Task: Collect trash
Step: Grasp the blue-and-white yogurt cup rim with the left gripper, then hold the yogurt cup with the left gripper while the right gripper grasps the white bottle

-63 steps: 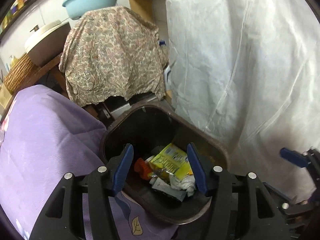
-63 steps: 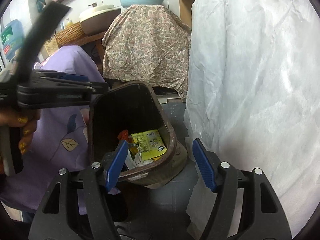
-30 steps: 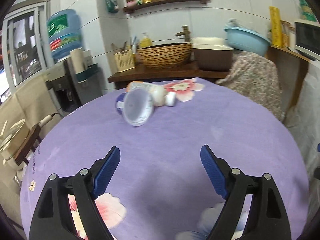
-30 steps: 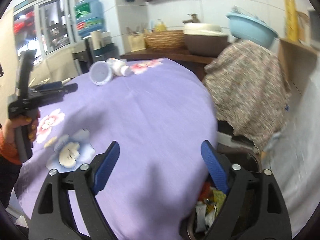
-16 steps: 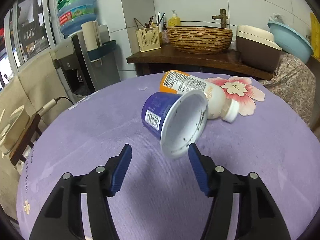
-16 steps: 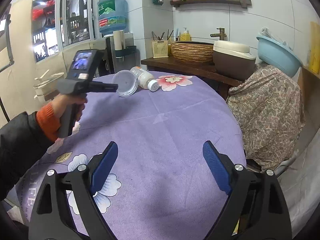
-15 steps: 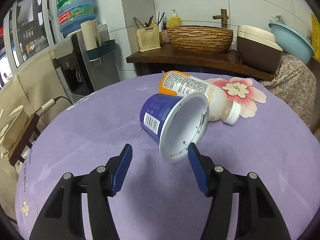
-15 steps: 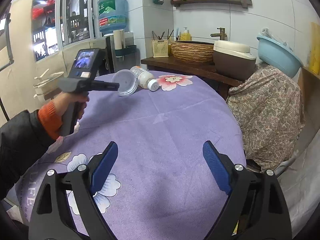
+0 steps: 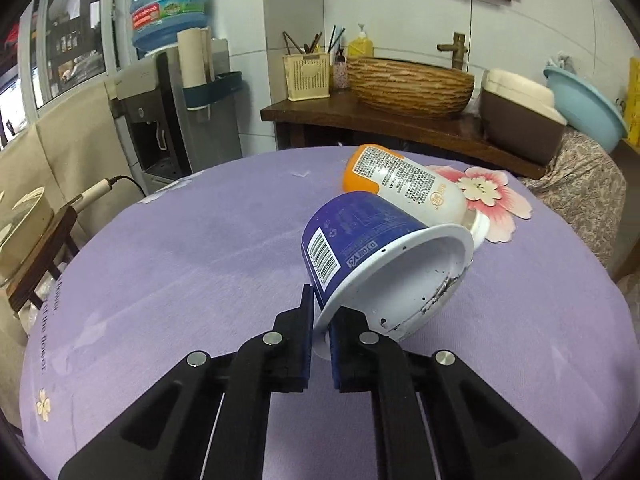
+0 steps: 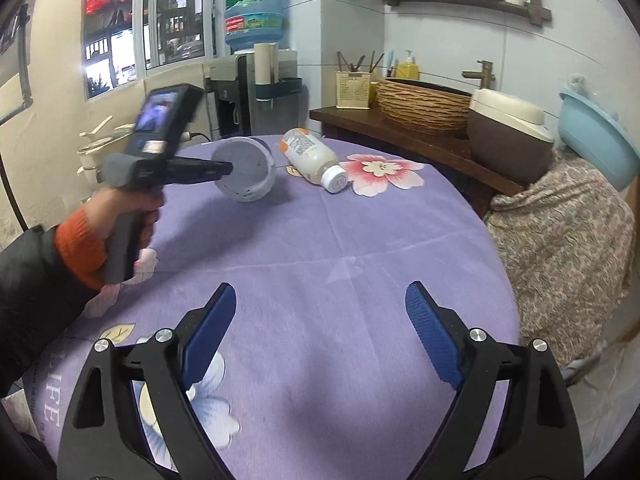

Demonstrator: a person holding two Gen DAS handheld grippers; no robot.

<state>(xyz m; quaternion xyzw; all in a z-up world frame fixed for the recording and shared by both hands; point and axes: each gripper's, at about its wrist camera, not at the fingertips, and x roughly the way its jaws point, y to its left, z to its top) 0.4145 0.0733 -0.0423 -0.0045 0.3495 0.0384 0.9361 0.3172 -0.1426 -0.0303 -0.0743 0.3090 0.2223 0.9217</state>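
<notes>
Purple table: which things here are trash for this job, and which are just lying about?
Trash for the job:
- blue cup, its rim pinched in the left gripper
- white bottle lying on its side

Lying about:
- wicker basket
- utensil holder
- light blue basin
- water dispenser

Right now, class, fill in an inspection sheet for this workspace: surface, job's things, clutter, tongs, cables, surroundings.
Surface: round table under a purple floral cloth.
Job's things: blue cup on its side, its rim pinched by the left tongs; plastic bottle lying behind it, capped.
Clutter: nothing seen on the table besides these.
Tongs: left tongs shut on the cup's rim, having just closed; right tongs open, holding nothing, above the cloth.
Cables: one cord beside the water dispenser.
Surroundings: woven basin, light blue basin, draped patterned cloth.
</notes>
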